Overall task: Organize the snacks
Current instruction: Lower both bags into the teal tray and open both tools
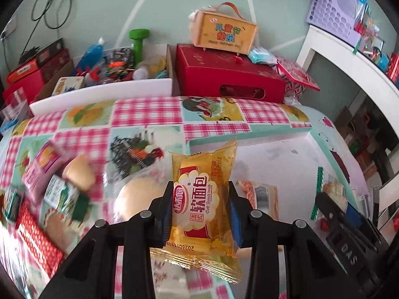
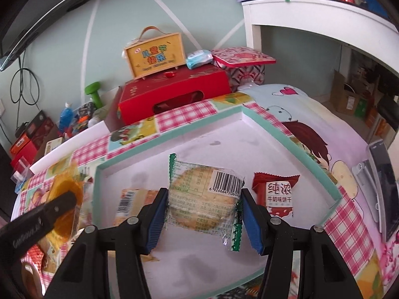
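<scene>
1. The left gripper pinches a yellow bread packet between its blue pads and holds it in the air, near the left edge of the mint-rimmed tray.
2. The right gripper stands over the tray with a clear biscuit packet between its jaws. The pads sit just beside the wrapper's edges, and I cannot tell whether they grip it or have let go.
3. Already in the tray: a red biscuit packet to the right and an orange packet to the left, partly hidden by a finger.
4. Left to sort, by my judgement: several blurred snacks on the checked tablecloth left of the tray. The task looks roughly midway.
5. Writing: the bread packet reads "软面包", "Soft French bread" and "20260113". The clear packet's barcode starts "6 926664". The red packet shows "纯浓" and "牛奶味饼干".
6. At the far side, a yellow handled box sits on a red gift box.
</scene>
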`<state>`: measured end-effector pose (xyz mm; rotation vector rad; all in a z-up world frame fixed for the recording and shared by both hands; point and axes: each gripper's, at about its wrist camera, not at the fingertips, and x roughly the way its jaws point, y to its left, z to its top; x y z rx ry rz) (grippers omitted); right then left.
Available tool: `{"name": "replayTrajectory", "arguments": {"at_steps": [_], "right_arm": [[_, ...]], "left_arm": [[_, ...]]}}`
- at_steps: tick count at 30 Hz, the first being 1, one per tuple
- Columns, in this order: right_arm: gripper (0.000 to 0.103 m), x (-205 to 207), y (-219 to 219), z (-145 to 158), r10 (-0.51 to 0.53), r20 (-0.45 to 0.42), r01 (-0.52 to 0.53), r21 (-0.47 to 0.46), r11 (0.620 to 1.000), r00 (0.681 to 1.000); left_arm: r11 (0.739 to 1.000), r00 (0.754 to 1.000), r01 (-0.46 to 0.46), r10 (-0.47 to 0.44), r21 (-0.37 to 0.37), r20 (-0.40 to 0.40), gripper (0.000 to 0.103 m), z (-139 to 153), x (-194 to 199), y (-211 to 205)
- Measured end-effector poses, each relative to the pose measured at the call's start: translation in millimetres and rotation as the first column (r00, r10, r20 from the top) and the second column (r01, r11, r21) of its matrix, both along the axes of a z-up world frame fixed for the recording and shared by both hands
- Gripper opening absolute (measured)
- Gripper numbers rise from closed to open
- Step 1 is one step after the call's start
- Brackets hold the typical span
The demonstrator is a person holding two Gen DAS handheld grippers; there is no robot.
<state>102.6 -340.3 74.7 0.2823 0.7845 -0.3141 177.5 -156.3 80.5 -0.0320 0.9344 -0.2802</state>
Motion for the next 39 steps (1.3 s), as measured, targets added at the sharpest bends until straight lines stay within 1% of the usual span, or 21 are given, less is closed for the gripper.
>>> {"name": "replayTrajectory", "arguments": {"at_steps": [8,11,15,24,26,28,29,30,31,35,39], "right_arm": [[0.060,5,-5,-12,-0.007,-0.031,0.006,-0.003,1.000,1.000],[0.060,6,-5,-14,-0.009,-0.039,0.008,-0.008,1.000,0.999],[0.060,5,-8,-15,-0.016,-0.042,0.016,-0.009,1.000,0.999],[0.060,5,-10,-17,-0.014,-0.048,0.014,0.000,1.000,0.999],[0.062,5,-9,-17,-0.010,-0.046,0.010,-0.002,1.000,0.999],[0.063,6,-9,-17,-0.009,-0.047,0.008,-0.004,1.000,0.999],[0.064,6,-9,-18,-0.007,-0.050,0.007,-0.003,1.000,0.999],[0.064,6,-9,-18,-0.008,-0.052,0.008,-0.002,1.000,0.999],[0.065,6,-9,-18,-0.007,-0.052,0.007,0.002,1.000,0.999],[0.066,6,-8,-16,0.002,-0.044,-0.002,0.006,1.000,0.999],[0.066,6,-4,-13,0.016,-0.044,-0.016,0.005,1.000,0.999]], "left_arm": [[0.998,1.000,0.027,-0.026,0.055,-0.015,0.039,-14,20,-26],[0.998,0.999,0.048,-0.047,0.037,-0.027,0.039,-16,23,-34],[0.996,0.996,0.077,-0.076,0.044,-0.038,0.039,-23,26,-50],[0.994,0.995,0.091,-0.088,0.054,-0.052,0.039,-32,29,-63],[0.995,0.995,0.088,-0.086,0.055,-0.048,0.039,-32,27,-63],[0.996,0.995,0.084,-0.082,0.031,-0.052,0.042,-29,26,-60],[0.997,0.995,0.081,-0.079,0.021,-0.054,0.048,-28,25,-58],[0.997,0.996,0.074,-0.073,0.016,-0.053,0.059,-26,24,-55],[0.998,0.997,0.067,-0.066,0.017,-0.050,0.062,-23,23,-53],[0.999,0.998,0.039,-0.038,0.014,-0.048,0.063,-10,15,-40],[0.999,1.000,0.001,0.000,0.048,-0.024,0.064,0,4,-23]]}}
